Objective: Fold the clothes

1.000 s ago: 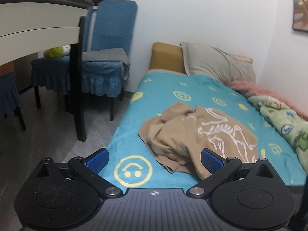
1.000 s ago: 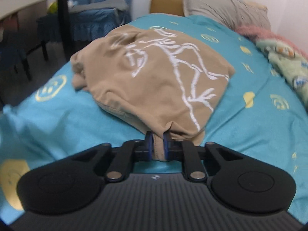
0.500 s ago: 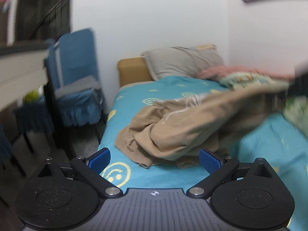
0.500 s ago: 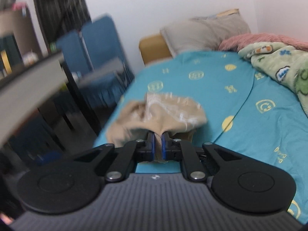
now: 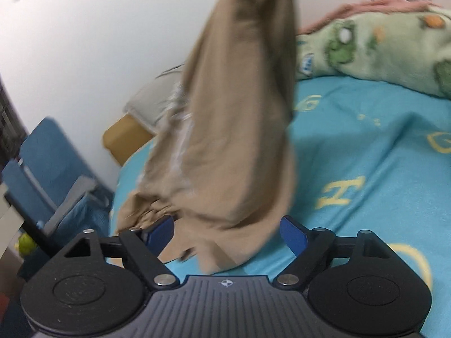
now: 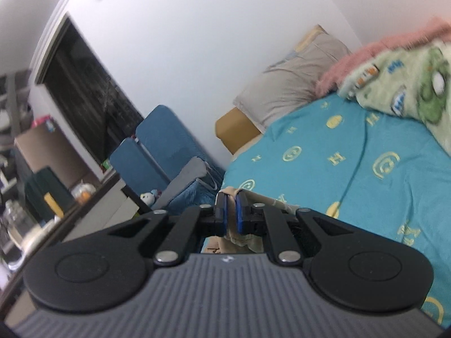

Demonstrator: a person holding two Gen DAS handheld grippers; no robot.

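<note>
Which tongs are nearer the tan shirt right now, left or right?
Right. The right tongs are shut on the tan shirt, pinching a bit of its fabric. The left tongs are open, with the hanging shirt's lower end just ahead between the fingers, not gripped.

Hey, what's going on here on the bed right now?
Someone is starting to fold a tan shirt. The right hand-held gripper is shut on a bit of its fabric and holds it up, so the shirt hangs over the blue bedsheet. The left hand-held gripper is open, its fingers on either side of the shirt's lower end, gripping nothing.
</note>
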